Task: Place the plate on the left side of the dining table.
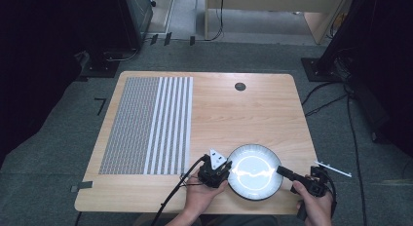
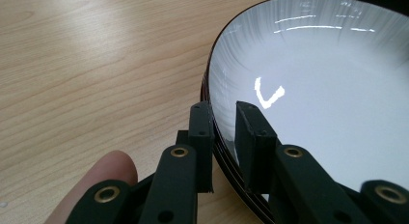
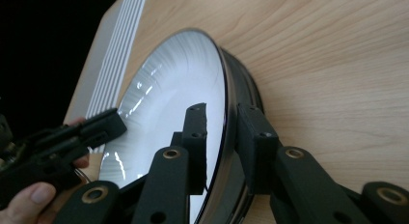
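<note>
A: How far along is this looking?

B: The bowl [image 1: 255, 171] is sitting on the tabletop [image 1: 243, 114], near its front edge and right of the striped mat [image 1: 146, 126]. The left tool [image 2: 224, 127] is clamped on the bowl's left rim. The right tool [image 3: 222, 132] is straddling the right rim with its jaws a little apart, not gripping.

A: So what is remaining?

B: I'd judge the lift is not yet starting; the right side is needing a firm hold first.
</note>
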Tool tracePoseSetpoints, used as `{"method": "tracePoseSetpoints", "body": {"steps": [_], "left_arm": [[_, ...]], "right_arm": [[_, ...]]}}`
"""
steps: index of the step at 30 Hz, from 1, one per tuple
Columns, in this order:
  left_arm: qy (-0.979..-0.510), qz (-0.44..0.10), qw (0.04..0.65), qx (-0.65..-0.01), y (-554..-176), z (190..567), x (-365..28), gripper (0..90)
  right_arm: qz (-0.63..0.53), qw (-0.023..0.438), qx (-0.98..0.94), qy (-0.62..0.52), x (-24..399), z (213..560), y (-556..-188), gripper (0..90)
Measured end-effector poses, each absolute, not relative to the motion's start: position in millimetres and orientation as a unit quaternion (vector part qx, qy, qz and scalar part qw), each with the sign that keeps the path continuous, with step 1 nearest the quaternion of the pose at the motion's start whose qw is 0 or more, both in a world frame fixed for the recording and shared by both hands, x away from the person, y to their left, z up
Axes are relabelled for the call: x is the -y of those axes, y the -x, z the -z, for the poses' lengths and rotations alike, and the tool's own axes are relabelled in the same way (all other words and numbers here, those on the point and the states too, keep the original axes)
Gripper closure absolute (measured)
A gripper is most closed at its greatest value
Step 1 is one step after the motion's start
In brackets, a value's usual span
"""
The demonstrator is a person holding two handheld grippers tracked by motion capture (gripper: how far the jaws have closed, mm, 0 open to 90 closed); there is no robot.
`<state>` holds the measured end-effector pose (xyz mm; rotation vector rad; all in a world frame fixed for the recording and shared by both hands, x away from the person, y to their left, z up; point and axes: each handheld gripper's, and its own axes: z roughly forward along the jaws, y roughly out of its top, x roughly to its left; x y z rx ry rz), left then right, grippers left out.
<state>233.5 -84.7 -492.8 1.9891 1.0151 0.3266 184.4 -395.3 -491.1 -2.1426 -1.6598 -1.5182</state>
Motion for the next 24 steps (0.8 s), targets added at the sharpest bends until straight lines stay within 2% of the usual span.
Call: {"method": "tracePoseSetpoints", "body": {"steps": [1,4,8,17,24], "left_arm": [[-0.796,-0.131,0.429,-0.407,-233.4,493.0,84.7,78.2],[-0.796,-0.13,0.429,-0.406,-233.5,493.0,84.4,78.3],[-0.796,-0.132,0.43,-0.406,-233.4,493.1,84.7,78.4],[-0.793,-0.123,0.438,-0.405,-235.6,492.0,82.7,77.8],[-0.795,-0.104,0.441,-0.404,-236.3,490.8,82.9,65.8]], "right_arm": [[0.48,0.011,0.544,0.689,386.8,492.2,-185.9,72.9],[0.465,-0.002,0.547,0.696,380.1,491.4,-187.5,74.6],[0.464,0.001,0.536,0.706,380.9,493.5,-187.7,79.5],[0.479,0.004,0.495,0.726,380.3,500.3,-188.6,83.9],[0.49,0.02,0.469,0.734,381.0,505.1,-188.6,83.6]]}}
